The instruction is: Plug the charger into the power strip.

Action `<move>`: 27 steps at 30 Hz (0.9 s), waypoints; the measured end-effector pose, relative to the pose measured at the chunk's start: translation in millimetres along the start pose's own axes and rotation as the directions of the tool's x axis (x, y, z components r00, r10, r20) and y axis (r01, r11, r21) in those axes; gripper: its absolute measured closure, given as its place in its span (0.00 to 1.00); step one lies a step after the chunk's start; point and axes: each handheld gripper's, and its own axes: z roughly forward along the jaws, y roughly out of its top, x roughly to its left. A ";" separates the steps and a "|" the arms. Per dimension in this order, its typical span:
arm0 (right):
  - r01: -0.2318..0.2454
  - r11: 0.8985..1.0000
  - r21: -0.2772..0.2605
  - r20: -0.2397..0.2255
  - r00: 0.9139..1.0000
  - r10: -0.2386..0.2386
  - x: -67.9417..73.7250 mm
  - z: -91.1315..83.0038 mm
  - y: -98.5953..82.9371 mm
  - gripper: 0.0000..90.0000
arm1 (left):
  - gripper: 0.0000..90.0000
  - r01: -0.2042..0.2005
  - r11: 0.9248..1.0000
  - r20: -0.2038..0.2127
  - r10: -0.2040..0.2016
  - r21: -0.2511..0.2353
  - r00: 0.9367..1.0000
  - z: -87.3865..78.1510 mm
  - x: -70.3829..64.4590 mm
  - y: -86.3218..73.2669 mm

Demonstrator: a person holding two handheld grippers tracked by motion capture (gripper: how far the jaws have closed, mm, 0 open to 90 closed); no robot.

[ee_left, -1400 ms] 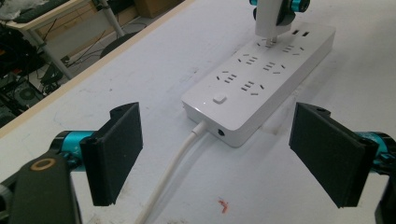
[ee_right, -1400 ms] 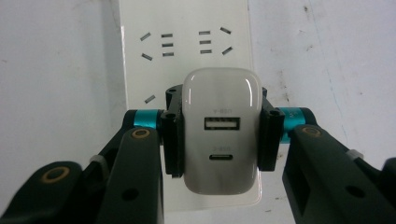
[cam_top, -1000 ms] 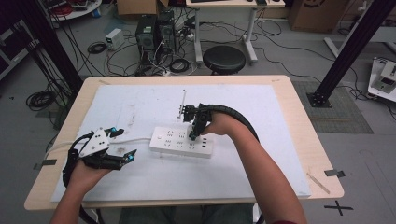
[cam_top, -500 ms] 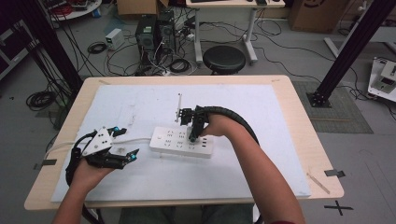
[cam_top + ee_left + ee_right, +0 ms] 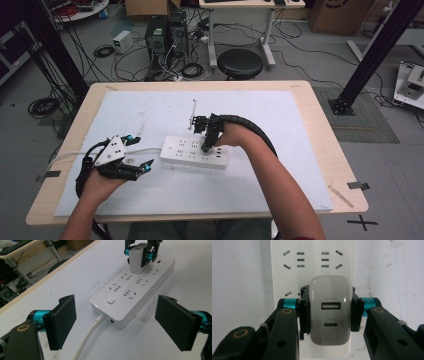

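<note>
1. The left tongs [image 5: 142,152] sit low at the left side of the table [image 5: 320,145]. Their two black jaws are wide apart and hold nothing.
2. A white cord [image 5: 90,336] runs from between those jaws to the near end of the power strip [image 5: 130,296].
3. The white power strip [image 5: 195,152] lies flat on the white sheet [image 5: 150,107] near the middle of the table, just beside the left tongs but not touching them.
4. A white charger block [image 5: 330,308] stands on the far end of the power strip, with two small ports on its top face.
5. The right tongs [image 5: 329,312] point down at the strip and squeeze the charger block on both sides.
6. I cannot tell if the block is pushed all the way in.
</note>
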 end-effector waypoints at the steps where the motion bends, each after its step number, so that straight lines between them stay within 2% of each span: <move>1: -0.029 0.999 -0.020 -0.003 1.000 0.029 0.2 -1.7 -2.1 0.51 | 0.19 0.002 1.000 0.000 -0.002 -0.001 1.000 -0.4 0.7 0.3; 4: -0.075 0.991 -0.110 0.016 0.997 0.078 1.6 -15.2 -11.8 0.43 | 0.19 0.009 1.000 0.001 -0.009 -0.007 1.000 -1.3 2.8 1.4; 7: -0.094 0.978 -0.186 0.029 0.994 0.101 8.4 -27.7 -23.8 0.39 | 0.19 0.010 1.000 0.002 -0.010 -0.013 1.000 -1.9 4.3 3.8; 8: -0.104 0.973 -0.205 0.034 0.993 0.114 10.0 -30.6 -28.8 0.37 | 0.19 0.007 1.000 0.001 -0.007 -0.017 1.000 -2.2 4.8 5.1; 10: -0.132 0.956 -0.262 0.038 0.988 0.147 13.0 -35.1 -40.4 0.35 | 0.19 0.012 0.999 0.006 -0.012 -0.031 1.000 -2.6 5.3 7.4; 12: -0.168 0.931 -0.323 0.032 0.982 0.188 15.8 -38.5 -52.9 0.34 | 0.19 0.014 0.999 0.010 -0.013 -0.041 1.000 -2.8 6.5 9.7; 15: -0.202 0.901 -0.383 0.025 0.973 0.229 20.3 -40.9 -69.2 0.29 | 0.19 0.022 0.999 0.019 -0.021 -0.050 1.000 -1.4 9.5 12.6; 17: -0.212 0.887 -0.411 0.027 0.969 0.245 23.5 -43.0 -78.6 0.28 | 0.19 0.030 0.998 0.028 -0.028 -0.053 0.999 -0.2 11.7 14.0; 18: -0.219 0.876 -0.430 0.033 0.966 0.258 25.3 -44.1 -83.4 0.28 | 0.19 0.031 0.998 0.030 -0.029 -0.056 0.999 0.2 12.6 14.6; 21: -0.253 0.836 -0.487 0.023 0.953 0.301 29.2 -47.6 -98.7 0.26 | 0.19 0.047 0.997 0.041 -0.044 -0.068 0.998 1.4 14.6 16.2; 24: -0.276 0.795 -0.540 0.009 0.943 0.333 30.8 -48.8 -115.0 0.24 | 0.19 0.042 0.997 0.045 -0.040 -0.063 0.998 2.7 15.6 18.5; 26: -0.292 0.764 -0.576 -0.016 0.938 0.347 31.8 -49.2 -125.5 0.24 | 0.19 0.036 0.998 0.048 -0.033 -0.059 0.998 3.9 16.1 19.7; 27: -0.299 0.753 -0.586 -0.020 0.935 0.355 31.8 -49.4 -130.4 0.24 | 0.19 0.031 0.998 0.052 -0.028 -0.057 0.998 4.5 16.6 19.8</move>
